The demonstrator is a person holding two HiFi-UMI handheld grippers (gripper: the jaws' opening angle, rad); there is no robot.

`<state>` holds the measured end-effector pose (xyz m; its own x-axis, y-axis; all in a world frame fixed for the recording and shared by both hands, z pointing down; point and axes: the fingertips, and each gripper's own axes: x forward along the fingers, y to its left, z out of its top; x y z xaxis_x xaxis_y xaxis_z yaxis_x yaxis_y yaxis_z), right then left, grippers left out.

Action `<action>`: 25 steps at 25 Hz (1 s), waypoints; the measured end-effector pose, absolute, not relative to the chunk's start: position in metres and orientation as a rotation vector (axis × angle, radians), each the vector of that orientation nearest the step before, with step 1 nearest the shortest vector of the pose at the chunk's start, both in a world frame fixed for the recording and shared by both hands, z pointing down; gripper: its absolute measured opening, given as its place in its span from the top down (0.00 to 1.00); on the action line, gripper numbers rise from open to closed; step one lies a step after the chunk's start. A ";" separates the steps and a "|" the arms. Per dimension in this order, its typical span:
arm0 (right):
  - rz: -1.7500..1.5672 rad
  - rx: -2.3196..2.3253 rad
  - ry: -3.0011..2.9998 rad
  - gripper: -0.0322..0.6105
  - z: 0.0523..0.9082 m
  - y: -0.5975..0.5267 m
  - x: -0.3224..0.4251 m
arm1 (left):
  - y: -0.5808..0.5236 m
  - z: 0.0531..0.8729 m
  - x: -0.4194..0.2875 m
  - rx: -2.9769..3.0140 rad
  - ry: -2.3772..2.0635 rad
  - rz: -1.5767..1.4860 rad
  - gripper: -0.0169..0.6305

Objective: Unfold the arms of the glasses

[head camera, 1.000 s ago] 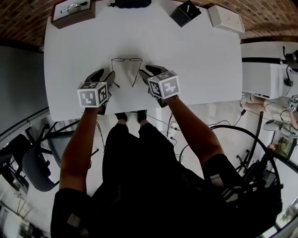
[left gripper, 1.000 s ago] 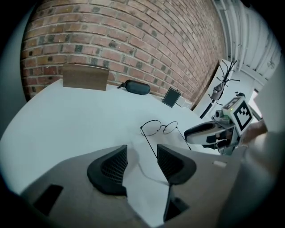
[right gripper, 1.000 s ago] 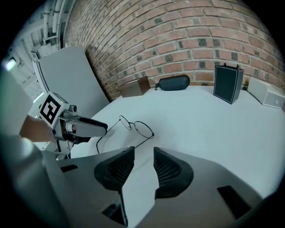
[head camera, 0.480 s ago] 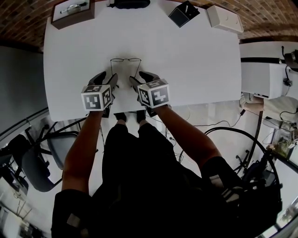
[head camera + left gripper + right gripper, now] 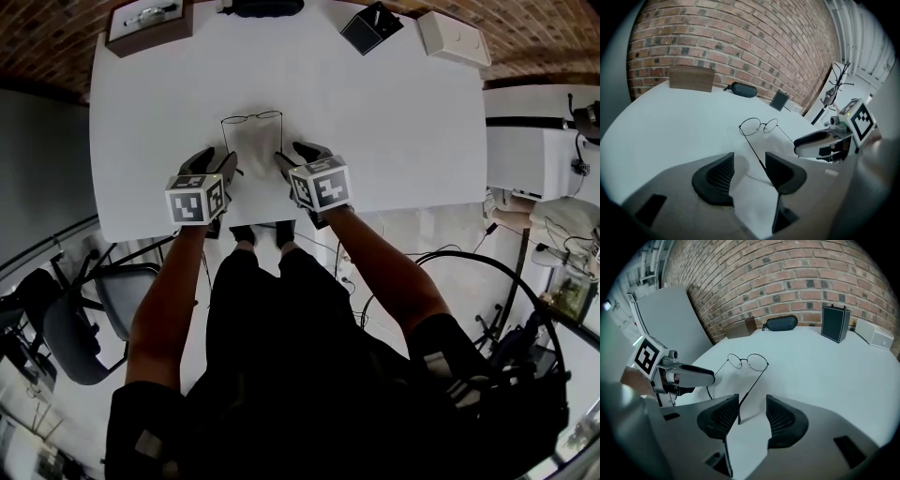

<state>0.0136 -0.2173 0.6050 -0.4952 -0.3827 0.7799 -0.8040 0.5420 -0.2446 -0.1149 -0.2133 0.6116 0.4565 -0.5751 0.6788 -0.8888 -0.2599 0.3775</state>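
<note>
Thin wire glasses (image 5: 251, 116) with round lenses lie on the white table (image 5: 403, 122), both arms spread toward me. My left gripper (image 5: 213, 157) is open, and the tip of the left arm lies between its jaws, close to the right pad (image 5: 782, 169). My right gripper (image 5: 298, 155) has its jaws opening, and the right arm's tip sits between them beside the left pad (image 5: 723, 416) without being pressed. In the left gripper view the glasses (image 5: 759, 125) lie just ahead of the left gripper (image 5: 749, 171). The right gripper view shows the glasses (image 5: 748, 361) beyond the right gripper (image 5: 751, 417).
Along the table's far edge stand a brown box (image 5: 148, 23), a black glasses case (image 5: 262, 7), a black box (image 5: 372, 26) and a white box (image 5: 454, 37). The table's near edge runs just under both grippers. A chair (image 5: 66, 319) stands at the lower left.
The two arms met in a V a second ago; now they lie roughly parallel. The right gripper swung the right arm outward and widened its jaws. The left gripper shifted slightly right.
</note>
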 end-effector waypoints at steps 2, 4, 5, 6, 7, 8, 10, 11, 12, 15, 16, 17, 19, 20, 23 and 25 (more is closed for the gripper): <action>0.787 0.952 -2.102 0.71 0.605 -0.219 0.016 | -0.214 0.610 -0.114 1.968 -1.216 0.548 0.64; 0.800 0.954 -2.104 0.71 0.605 -0.221 0.018 | -0.216 0.611 -0.113 1.984 -1.200 0.546 0.64; 0.810 0.956 -2.106 0.71 0.605 -0.221 0.019 | -0.217 0.611 -0.113 1.994 -1.192 0.550 0.64; 0.814 0.957 -2.108 0.71 0.605 -0.222 0.020 | -0.217 0.611 -0.112 2.005 -1.185 0.558 0.64; 0.812 0.955 -2.111 0.71 0.605 -0.222 0.021 | -0.217 0.610 -0.112 2.019 -1.179 0.571 0.64; 0.806 0.951 -2.115 0.71 0.605 -0.222 0.021 | -0.218 0.610 -0.111 2.032 -1.174 0.584 0.64; 0.805 0.945 -2.119 0.71 0.606 -0.222 0.021 | -0.219 0.609 -0.110 2.056 -1.165 0.608 0.64; 0.810 0.945 -2.119 0.71 0.606 -0.221 0.021 | -0.219 0.609 -0.109 2.065 -1.161 0.620 0.64; 0.812 0.945 -2.119 0.71 0.606 -0.221 0.021 | -0.219 0.609 -0.108 2.073 -1.156 0.631 0.64; 0.805 0.939 -2.126 0.71 0.607 -0.220 0.022 | -0.221 0.608 -0.106 2.086 -1.130 0.643 0.64; 0.802 0.935 -2.129 0.71 0.607 -0.220 0.021 | -0.222 0.605 -0.105 2.089 -1.119 0.637 0.64; 0.799 0.930 -2.133 0.71 0.607 -0.220 0.022 | -0.223 0.602 -0.103 2.092 -1.115 0.625 0.64; 0.790 0.925 -2.148 0.71 0.606 -0.220 0.022 | -0.226 0.595 -0.101 2.093 -1.135 0.588 0.64; 0.787 0.927 -2.161 0.70 0.604 -0.220 0.022 | -0.227 0.592 -0.101 2.085 -1.153 0.558 0.64; 0.752 0.943 -2.201 0.70 0.592 -0.222 0.023 | -0.224 0.581 -0.108 2.028 -1.223 0.432 0.64; 0.696 0.969 -2.211 0.70 0.583 -0.224 0.029 | -0.221 0.572 -0.112 2.007 -1.267 0.363 0.64</action>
<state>0.0286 -0.2242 0.5829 -0.5393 -0.4507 0.7114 -0.7769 0.5923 -0.2137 -0.1122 -0.2210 0.5721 0.4766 -0.6645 0.5755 -0.8684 -0.2543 0.4256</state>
